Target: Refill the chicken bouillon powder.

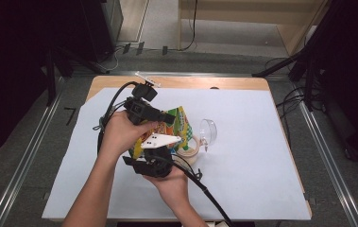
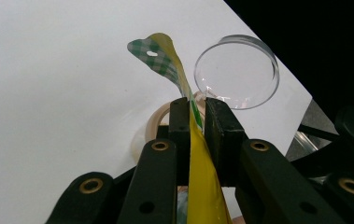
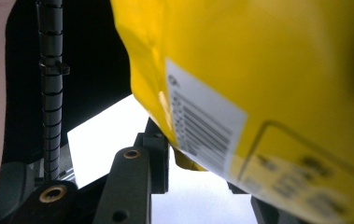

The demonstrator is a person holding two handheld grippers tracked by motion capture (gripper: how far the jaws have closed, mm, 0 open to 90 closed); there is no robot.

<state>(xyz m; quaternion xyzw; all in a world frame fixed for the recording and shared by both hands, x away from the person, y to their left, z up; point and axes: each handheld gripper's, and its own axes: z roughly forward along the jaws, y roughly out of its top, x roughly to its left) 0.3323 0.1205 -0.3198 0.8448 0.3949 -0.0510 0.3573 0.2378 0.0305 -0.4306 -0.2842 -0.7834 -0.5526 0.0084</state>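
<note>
Both grippers hold a yellow snack bag up above the counter. The left gripper has its jaws nearly closed, pinching the bag's thin edge. The right gripper grips its lower corner, jaws part open. Pulling the two apart unevenly could tear the bag or drop it on the tape roll and clear dish.

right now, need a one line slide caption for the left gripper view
Left gripper pinches the yellow snack bag by its edge above white paper, clear round lid beyond.
</note>
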